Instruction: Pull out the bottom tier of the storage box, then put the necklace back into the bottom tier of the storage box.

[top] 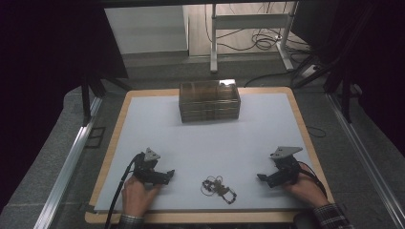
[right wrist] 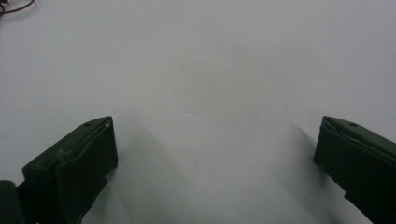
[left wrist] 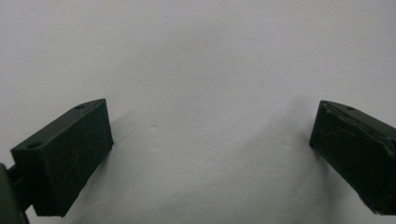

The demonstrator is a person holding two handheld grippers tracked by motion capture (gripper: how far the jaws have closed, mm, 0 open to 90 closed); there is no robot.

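A small tangle of jewellery (top: pixel 218 189), thin rings and a chain, lies on the white mat (top: pixel 210 143) near the front edge. My left gripper (top: pixel 168 174) rests to its left, held by a hand, jaws pointing right. In the left gripper view the left gripper (left wrist: pixel 210 140) stands open over bare mat. My right gripper (top: pixel 261 177) rests to the right of the jewellery, jaws pointing left. The right gripper (right wrist: pixel 215 149) is open with nothing between its jaws; a bit of the jewellery (right wrist: pixel 16 6) shows at the top left corner.
A clear brownish drawer box (top: pixel 209 100) stands at the back middle of the mat. The mat lies on a wooden board (top: pixel 111 143). Beyond the table are white desk legs (top: pixel 214 43) and cables (top: pixel 262 43) on the floor.
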